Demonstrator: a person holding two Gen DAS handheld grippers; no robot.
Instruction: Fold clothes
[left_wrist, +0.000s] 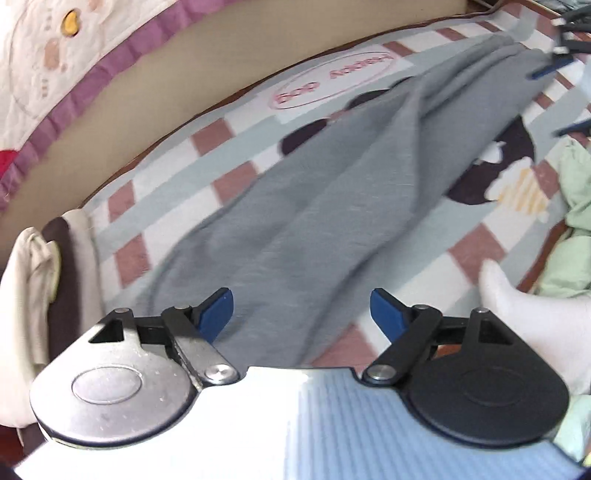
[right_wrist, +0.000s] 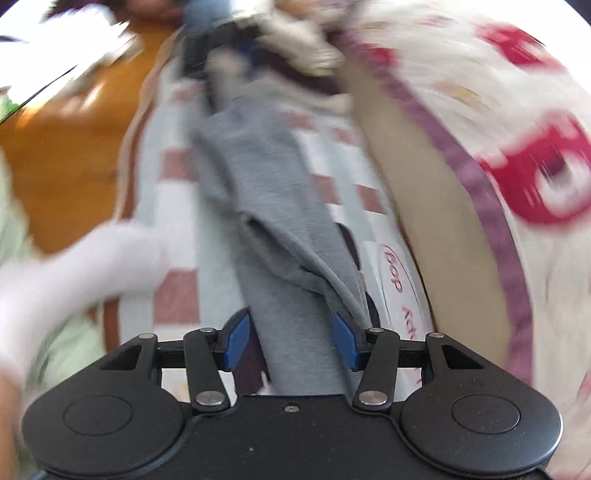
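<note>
Grey garment is lying stretched across the checked blanket toward 1 o'clock. Left gripper is hanging released over it; right gripper is straddling it, also released.

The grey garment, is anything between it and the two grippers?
Nothing visible. The grey garment runs straight between the open fingers of the left gripper and also of the right gripper, lying stretched over the checked blanket.
</note>
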